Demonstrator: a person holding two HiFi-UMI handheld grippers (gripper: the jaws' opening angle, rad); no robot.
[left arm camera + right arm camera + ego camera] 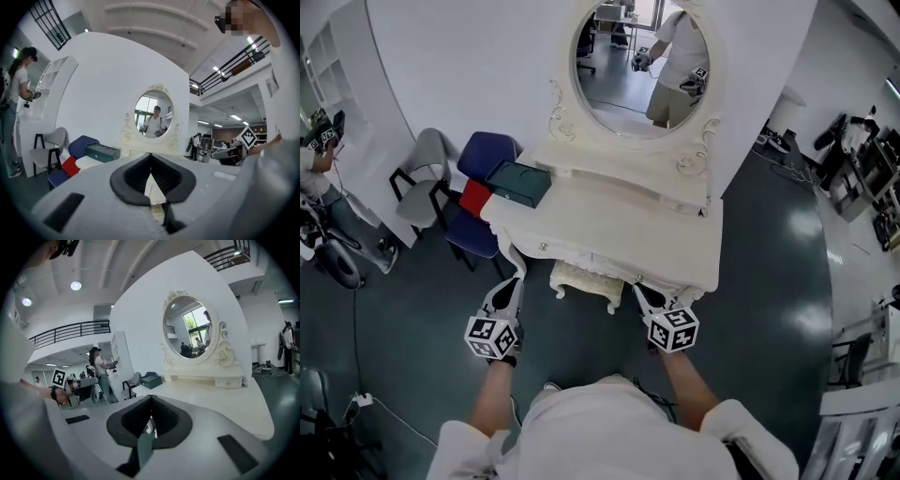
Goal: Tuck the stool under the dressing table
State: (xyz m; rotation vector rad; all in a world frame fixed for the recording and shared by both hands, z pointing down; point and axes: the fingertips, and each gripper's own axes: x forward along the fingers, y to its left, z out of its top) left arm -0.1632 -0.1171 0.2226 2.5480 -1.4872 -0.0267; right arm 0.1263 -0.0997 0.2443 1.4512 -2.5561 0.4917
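Head view: stool (pixel 586 279) under dressing table (pixel 609 217), btwn L gripper (pixel 512 286) & R gripper (pixel 644 292), both jaws together, empty.

The dressing table (pixel 619 225) looks matt and painted, the floor (pixel 769 281) smooth, glossy.

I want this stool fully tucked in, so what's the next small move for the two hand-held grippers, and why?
Probably a gentle push inward: the stool sticks out from under the dressing table, and the left hand-held gripper and right hand-held gripper flank it, shut and empty.
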